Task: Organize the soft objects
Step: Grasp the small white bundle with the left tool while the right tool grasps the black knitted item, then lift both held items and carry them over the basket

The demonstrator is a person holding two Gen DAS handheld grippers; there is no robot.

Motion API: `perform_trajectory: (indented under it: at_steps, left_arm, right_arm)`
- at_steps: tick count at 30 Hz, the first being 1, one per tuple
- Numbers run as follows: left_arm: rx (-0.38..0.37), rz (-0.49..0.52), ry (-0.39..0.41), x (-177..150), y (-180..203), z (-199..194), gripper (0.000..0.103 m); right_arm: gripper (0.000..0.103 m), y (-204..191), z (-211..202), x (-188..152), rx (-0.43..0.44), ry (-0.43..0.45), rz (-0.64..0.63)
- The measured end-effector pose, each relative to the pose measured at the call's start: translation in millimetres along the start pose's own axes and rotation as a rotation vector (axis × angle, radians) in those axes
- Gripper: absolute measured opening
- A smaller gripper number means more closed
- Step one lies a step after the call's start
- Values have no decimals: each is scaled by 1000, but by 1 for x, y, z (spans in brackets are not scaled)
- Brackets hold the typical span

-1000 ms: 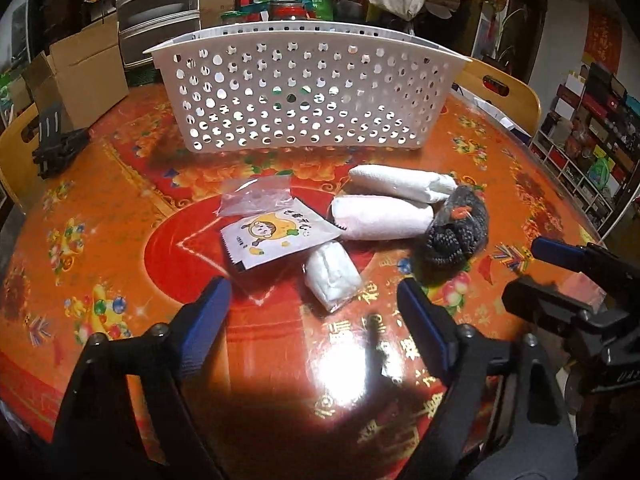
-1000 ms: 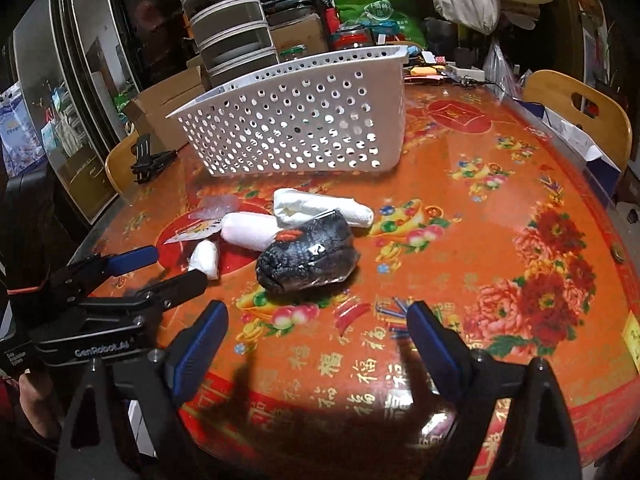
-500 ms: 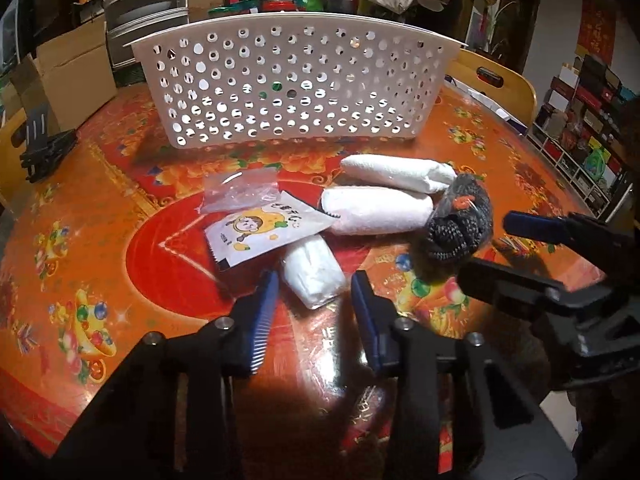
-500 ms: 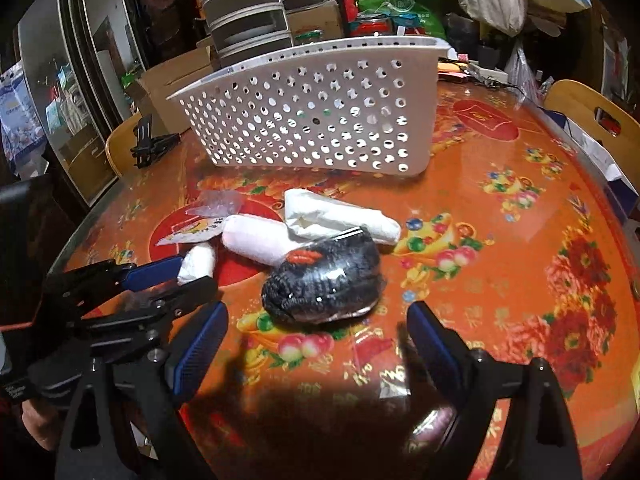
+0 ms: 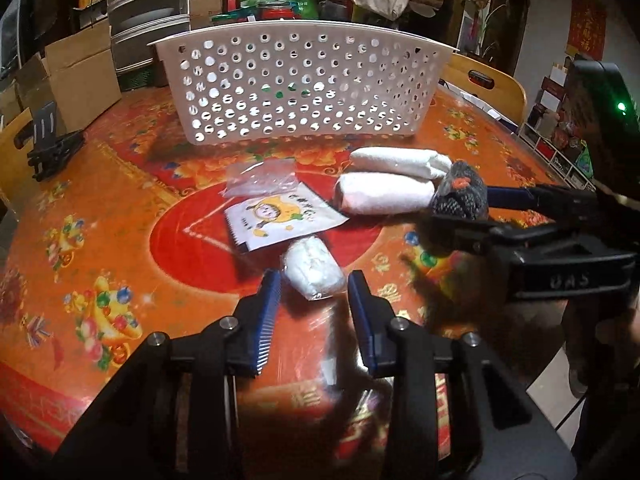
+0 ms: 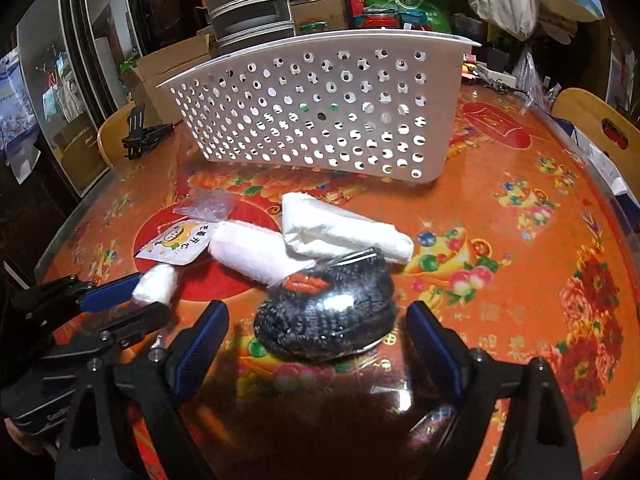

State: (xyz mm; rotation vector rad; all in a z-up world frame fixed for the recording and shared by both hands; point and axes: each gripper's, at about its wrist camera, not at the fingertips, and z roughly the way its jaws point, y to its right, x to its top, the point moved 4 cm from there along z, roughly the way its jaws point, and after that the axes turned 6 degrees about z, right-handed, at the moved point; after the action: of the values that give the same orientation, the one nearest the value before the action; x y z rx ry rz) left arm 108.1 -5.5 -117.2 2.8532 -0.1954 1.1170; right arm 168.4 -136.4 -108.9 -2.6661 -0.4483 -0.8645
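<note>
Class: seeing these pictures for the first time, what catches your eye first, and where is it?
The white perforated basket stands at the far side of the bright orange table. In front lie white rolled bundles and a dark knitted item, which sits between the open right tool.

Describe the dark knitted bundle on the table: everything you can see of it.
The dark knitted bundle is a rounded lump of grey-black chunky knit, seemingly wrapped in clear glossy film that catches the light, with a small orange-red patch on top. It lies on the orange patterned table, its far end against the two white rolls behind it. The right gripper stands open with one finger on each side of its near end, not pressing it.
</note>
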Motion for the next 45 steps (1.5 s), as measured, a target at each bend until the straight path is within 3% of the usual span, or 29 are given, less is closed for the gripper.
perform_trajectory:
  at_steps: [5,9,23,31,39,45]
  left_arm:
    - [7,-4,3,-7,-8,-4,32]
    - [14,-8,11,-10,-13,-9,32]
    - [26,-5,86,-1,-20,-48,25]
    - [23,24,61,-14,-17,-45,23]
    - [47,23,29,-18,-21,-24,34]
    - [39,3,7,-21,-26,-11,35]
  right_arm:
    - [69,-2,1,-2,-26,-2,-22]
    - [63,0,-4,-4,-28,6,-15]
    - [62,-4,-72,-12,-2,122,8]
    - [63,-4,-76,-14,9,121,14]
    - [62,1,-73,-15,16,114,32]
    - [62,3,-72,-16,17,114,38]
